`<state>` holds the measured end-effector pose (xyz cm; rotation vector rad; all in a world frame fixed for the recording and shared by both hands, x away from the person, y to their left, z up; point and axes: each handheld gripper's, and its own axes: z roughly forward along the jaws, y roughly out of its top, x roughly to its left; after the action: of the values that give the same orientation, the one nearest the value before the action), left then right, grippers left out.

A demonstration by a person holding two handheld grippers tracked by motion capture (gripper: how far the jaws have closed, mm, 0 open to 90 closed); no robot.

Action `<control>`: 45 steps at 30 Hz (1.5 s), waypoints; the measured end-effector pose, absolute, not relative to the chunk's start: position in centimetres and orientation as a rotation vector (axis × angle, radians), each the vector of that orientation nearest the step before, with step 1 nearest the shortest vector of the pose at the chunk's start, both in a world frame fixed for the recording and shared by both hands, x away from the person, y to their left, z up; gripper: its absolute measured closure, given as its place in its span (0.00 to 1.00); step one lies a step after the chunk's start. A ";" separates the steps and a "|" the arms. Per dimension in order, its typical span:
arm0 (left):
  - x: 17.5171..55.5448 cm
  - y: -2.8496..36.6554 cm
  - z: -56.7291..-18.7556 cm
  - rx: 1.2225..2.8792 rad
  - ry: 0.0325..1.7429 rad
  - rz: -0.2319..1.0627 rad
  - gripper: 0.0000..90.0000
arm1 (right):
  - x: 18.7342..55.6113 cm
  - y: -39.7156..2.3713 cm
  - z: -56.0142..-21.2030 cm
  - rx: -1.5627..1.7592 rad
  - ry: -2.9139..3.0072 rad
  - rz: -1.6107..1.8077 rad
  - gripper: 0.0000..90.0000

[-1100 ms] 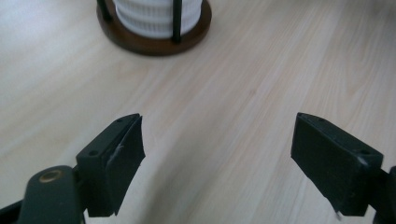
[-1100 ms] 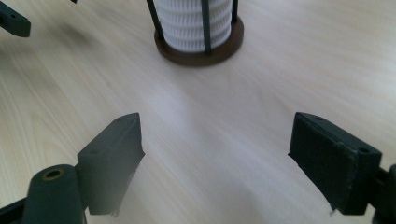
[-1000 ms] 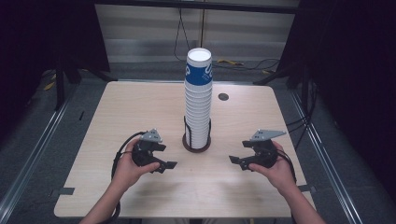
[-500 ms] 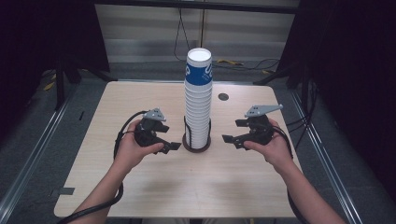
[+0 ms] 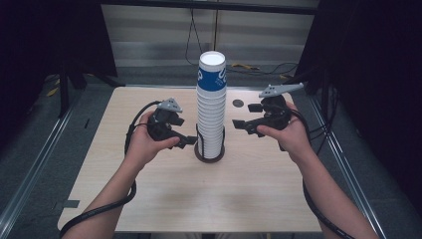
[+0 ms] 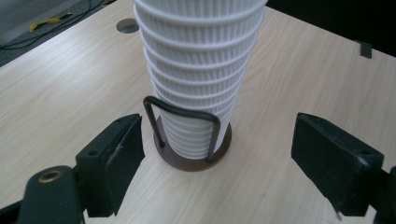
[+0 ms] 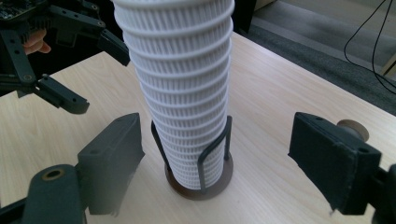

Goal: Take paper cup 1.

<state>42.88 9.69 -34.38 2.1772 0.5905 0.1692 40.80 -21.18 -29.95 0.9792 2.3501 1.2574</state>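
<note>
One tall stack of paper cups (image 5: pixel 211 107) stands upright a little beyond the middle of the pale wood-grain table (image 5: pixel 149 199), and there are too many ribbed white cups in it to count surely from here; each rim makes a ring, and the walls are finely fluted. The top cup alone is smooth, blue with white marks, and its mouth is open and white inside. The stack sits on one round dark brown base (image 6: pixel 192 161) with thin black wire loops bent up beside the lowest cups, two of which I can make out, one on the near-left side and one on the right. Two hand-held grippers flank it. The left gripper (image 5: pixel 185 142), black with a grey three-cornered plate on top, is low on the left of the stack, its tips close by the base; in the left gripper view its two blocky black jaws are spread wide, with nothing between the pads but the stack farther off. The right gripper (image 5: pixel 240 124) is held higher on the right, level with the middle of the stack, apart from it, jaws likewise spread and holding nothing. One small round dark hole (image 5: pixel 238 103) lies in the tabletop to the far right of the stack.
</note>
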 end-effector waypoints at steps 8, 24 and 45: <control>43.3 8.6 -32.2 2.160 0.560 0.186 0.19 | 41.8 -19.1 -27.4 0.940 2.337 1.296 0.18; 44.5 7.9 -30.5 2.153 0.554 0.202 0.19 | 43.1 -17.2 -23.9 0.920 2.316 1.336 0.15; 46.4 6.9 -27.8 2.063 0.517 0.190 0.18 | 45.5 -13.2 -23.4 0.941 2.289 1.351 0.17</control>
<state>46.44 6.94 -27.76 2.0635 0.5171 0.1902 45.46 -13.20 -23.41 0.9409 2.2887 1.3507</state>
